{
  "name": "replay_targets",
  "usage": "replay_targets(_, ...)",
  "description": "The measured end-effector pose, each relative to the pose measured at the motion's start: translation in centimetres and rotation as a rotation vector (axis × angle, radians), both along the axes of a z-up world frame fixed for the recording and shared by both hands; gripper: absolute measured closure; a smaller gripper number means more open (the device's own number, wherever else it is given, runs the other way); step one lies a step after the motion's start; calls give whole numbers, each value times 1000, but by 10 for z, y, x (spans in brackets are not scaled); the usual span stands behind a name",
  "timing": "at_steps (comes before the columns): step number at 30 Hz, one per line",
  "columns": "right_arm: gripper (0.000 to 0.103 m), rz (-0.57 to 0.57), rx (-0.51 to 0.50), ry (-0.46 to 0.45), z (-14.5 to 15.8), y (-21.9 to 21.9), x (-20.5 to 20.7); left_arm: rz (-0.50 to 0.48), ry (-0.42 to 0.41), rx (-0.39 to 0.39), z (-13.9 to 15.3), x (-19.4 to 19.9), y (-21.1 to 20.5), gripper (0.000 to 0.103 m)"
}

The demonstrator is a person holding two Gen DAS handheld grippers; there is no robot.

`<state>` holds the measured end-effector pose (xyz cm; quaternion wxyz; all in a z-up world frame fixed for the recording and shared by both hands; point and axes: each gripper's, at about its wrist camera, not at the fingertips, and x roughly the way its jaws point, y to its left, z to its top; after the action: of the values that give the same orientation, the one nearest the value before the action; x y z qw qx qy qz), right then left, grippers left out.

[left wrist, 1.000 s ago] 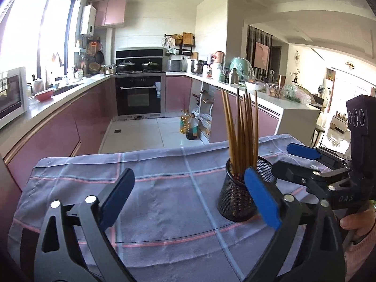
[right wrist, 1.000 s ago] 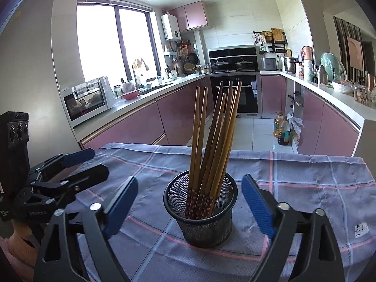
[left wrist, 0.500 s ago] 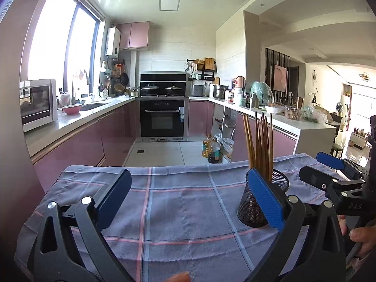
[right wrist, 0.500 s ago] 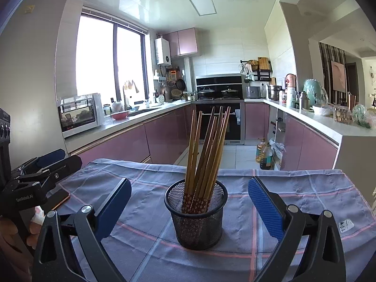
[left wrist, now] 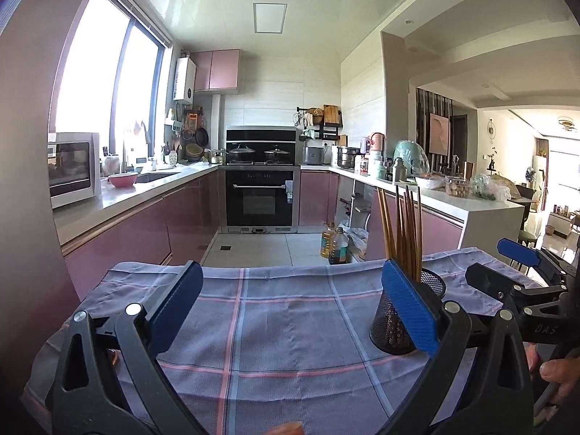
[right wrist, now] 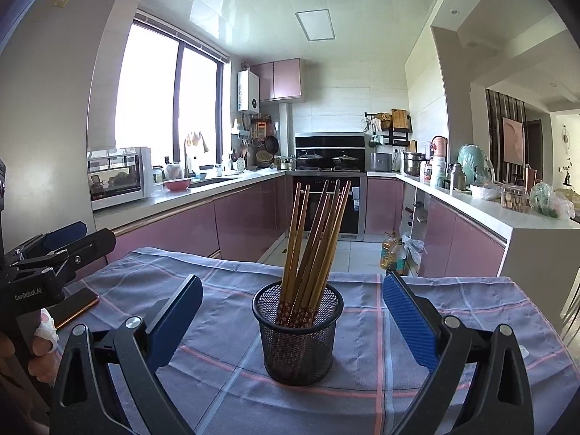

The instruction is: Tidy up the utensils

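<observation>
Standing upright in mesh holder [right wrist: 298, 337] on checked cloth [right wrist: 453, 326]: chopsticks [right wrist: 315, 239]. L gripper [left wrist: 293, 311] & R gripper [right wrist: 293, 322] fingers spread, grasping nothing.

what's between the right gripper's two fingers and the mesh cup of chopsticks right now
Nothing but bare checked tablecloth. In the right wrist view the open right gripper frames the mesh cup of chopsticks, with cloth showing on both sides, neither finger touching it.
</observation>
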<state>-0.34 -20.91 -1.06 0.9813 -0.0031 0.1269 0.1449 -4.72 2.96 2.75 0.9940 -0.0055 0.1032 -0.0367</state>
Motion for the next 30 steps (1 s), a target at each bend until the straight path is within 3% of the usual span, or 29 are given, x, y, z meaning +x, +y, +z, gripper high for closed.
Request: replay_targets(30, 7, -41, 15, -37, 4, -2, -13, 32, -18, 8, 2, -11, -3, 6)
